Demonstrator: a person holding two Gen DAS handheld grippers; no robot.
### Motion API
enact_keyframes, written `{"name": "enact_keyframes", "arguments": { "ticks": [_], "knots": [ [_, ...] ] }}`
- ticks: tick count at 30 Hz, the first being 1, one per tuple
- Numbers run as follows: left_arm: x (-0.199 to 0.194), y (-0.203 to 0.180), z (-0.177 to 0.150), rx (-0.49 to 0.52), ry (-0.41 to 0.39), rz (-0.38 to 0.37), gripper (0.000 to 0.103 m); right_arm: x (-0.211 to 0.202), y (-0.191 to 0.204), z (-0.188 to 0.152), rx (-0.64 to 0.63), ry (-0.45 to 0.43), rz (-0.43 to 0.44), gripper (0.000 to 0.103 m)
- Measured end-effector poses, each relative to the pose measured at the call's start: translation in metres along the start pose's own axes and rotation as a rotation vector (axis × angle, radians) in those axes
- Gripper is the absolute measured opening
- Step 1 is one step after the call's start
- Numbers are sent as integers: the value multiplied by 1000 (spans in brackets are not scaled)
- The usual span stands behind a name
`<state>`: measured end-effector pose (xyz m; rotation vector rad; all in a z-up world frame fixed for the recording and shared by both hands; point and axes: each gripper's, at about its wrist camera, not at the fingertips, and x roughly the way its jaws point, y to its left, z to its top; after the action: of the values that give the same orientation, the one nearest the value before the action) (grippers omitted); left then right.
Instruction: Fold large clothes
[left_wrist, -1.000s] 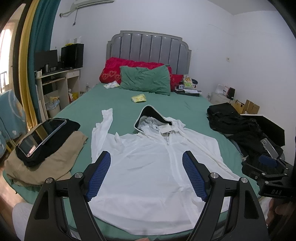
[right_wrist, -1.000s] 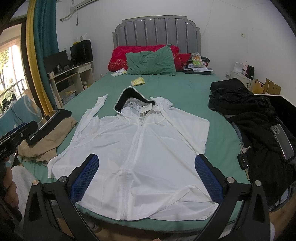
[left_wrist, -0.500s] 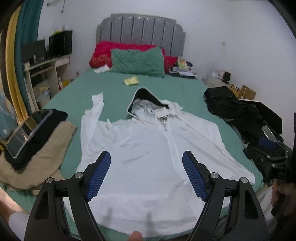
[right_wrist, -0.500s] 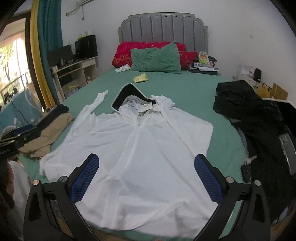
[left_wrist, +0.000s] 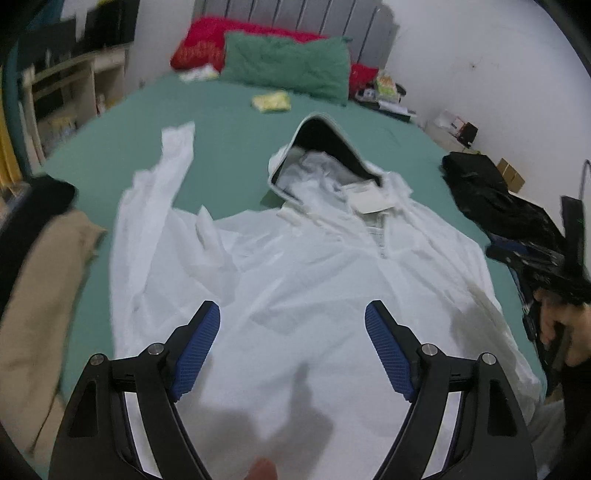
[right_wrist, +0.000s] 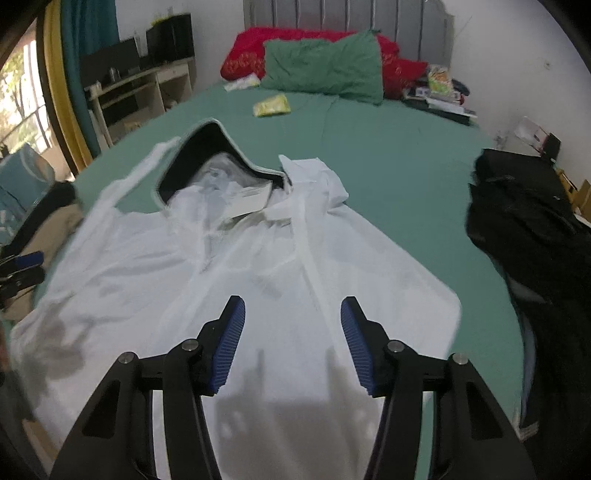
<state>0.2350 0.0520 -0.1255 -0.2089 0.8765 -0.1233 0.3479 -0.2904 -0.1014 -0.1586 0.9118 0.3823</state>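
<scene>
Two grippers, nearest the hem of the white jacket. Left gripper: fingers wide apart, nothing between them, poised over the hem, likely to take an edge. Right gripper: jaws have just been closing, now half apart, pads clear of the cloth, gripping nothing. Jacket: spread flat, front up, on the green bed, laid out for folding. Beyond the jacket's hood: yellow packet, then green pillow. Right of jacket: black clothes.

Dim, motion-blurred; fisheye-warped edges (window light left)
</scene>
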Motion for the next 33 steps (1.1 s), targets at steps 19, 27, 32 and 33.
{"name": "enact_keyframes", "arguments": {
  "ticks": [19, 27, 32, 33],
  "knots": [
    [44, 40, 24, 3, 51, 86, 83, 36, -22, 44, -47, -14, 61, 2],
    [14, 18, 15, 16, 26, 60, 83, 12, 24, -57, -74, 351, 179, 8],
    [12, 22, 12, 20, 25, 72, 83, -4, 23, -47, -45, 233, 92, 52],
    [13, 23, 12, 26, 21, 81, 83, -3, 22, -38, -49, 209, 69, 56]
  ]
}}
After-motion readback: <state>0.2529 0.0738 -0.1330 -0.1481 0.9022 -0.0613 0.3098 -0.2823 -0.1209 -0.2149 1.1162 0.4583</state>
